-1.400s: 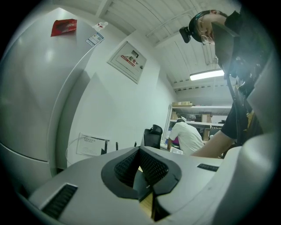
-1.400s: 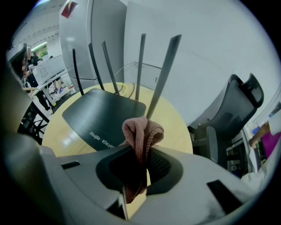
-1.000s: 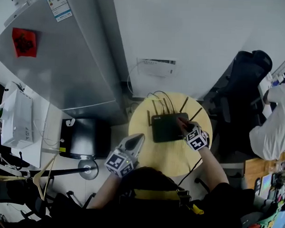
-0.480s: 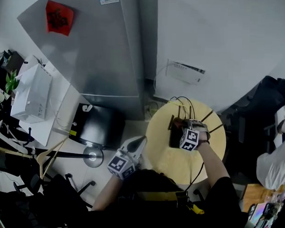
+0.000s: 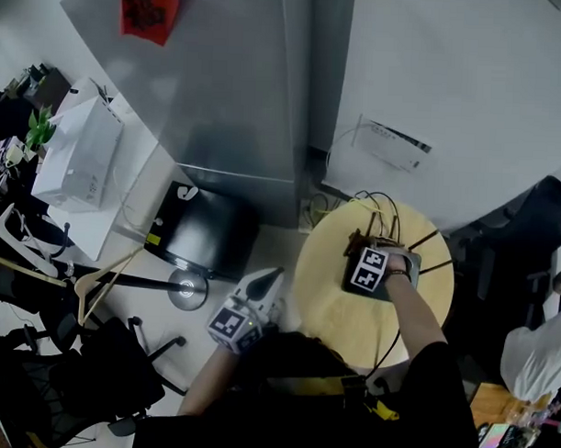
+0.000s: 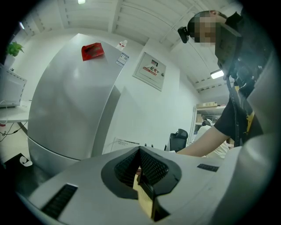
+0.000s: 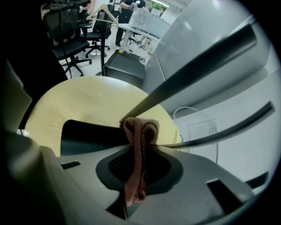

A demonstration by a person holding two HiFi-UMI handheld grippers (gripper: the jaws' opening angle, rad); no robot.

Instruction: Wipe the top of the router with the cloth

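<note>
One round table [image 5: 331,305], one router [image 7: 83,135], right tongs [image 7: 141,153] clenching one cloth [image 7: 139,128], left tongs [image 6: 141,170] clenched empty.

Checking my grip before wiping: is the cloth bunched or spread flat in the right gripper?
Bunched: the cloth is a folded wad pinched in the shut jaws of the right gripper, over the router.

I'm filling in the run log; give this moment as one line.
step: wipe router | right gripper: shut on cloth, over router by an antenna | left gripper: shut, empty, beside the table
</note>
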